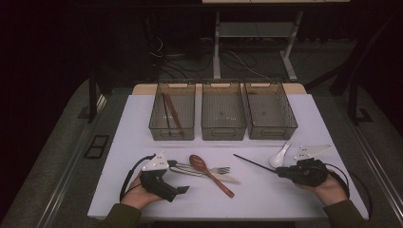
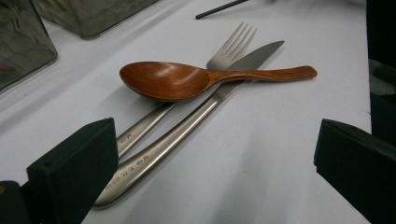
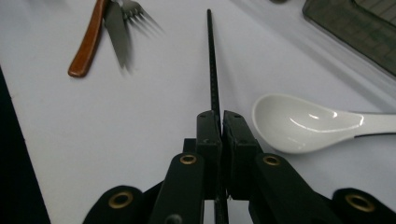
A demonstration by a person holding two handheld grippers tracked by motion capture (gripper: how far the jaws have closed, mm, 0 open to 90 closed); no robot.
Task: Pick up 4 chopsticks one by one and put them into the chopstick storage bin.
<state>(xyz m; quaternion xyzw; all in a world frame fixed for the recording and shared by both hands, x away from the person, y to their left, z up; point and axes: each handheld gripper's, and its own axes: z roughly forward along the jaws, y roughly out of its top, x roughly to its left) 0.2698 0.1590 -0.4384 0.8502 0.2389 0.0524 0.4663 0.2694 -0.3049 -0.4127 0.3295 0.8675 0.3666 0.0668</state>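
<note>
Nearest me, my right tongs [image 3: 219, 122] are clamped on one end of a thin black chopstick [image 3: 212, 65], the jaws pressed tight on it so the rest of the stick runs straight out ahead, over the desk [image 1: 266, 194]. In the high view the same chopstick [image 1: 253, 163] points up and to the left from my right hand. Just beside the jaws lies a white ceramic spoon [image 3: 308, 123], bowl up, apart from the stick.

My left tongs [image 2: 212, 182] stand wide open and hold nothing, the jaws framing the handle ends of a steel knife [image 2: 187, 126] and a fork [image 2: 229, 46]; a wooden spoon [image 2: 187, 79] lies across both.

Farther off, three clear bins stand in a row. The left bin [image 1: 172, 134] already has a brown pair of chopsticks [image 1: 172, 114] in it; the middle bin [image 1: 223, 135] and right bin [image 1: 273, 134] look empty.

My guess is that the black stick belongs in the left bin. To do that well I should keep the grip firm, since a hold at the very end lets the stick swing, lift the tip clear of the bin wall, bring it in lengthwise, and let go low. The left tongs can wait by the cutlery.
</note>
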